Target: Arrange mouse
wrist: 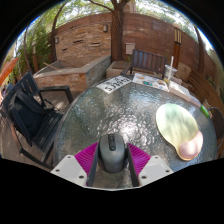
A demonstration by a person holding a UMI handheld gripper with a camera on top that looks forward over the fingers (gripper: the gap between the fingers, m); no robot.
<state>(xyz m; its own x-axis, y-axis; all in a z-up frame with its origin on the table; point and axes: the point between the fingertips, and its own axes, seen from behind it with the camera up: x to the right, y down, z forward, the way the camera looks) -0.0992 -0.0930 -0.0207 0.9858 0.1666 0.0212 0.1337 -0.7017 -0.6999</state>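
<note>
We see a dark grey computer mouse (112,152) sitting between the two fingers of our gripper (112,160), at the near edge of a round glass table (110,118). Its long axis runs near to far, in line with the fingers. Which end is the front we cannot tell. The magenta pads (86,156) flank it on left and right and appear to press against its sides, so the jaws stand narrow, holding the mouse.

To the right of the mouse, a little farther out on the table, lies a pale green and pink oval mouse pad (179,130), apart from the mouse. At the far side of the table we see papers (114,86) and some small items (152,80) too small to name.

Left of the table stands a black chair (28,112). Beyond it are a stone bench (72,74), a brick wall (95,38) and a tree trunk (117,30).
</note>
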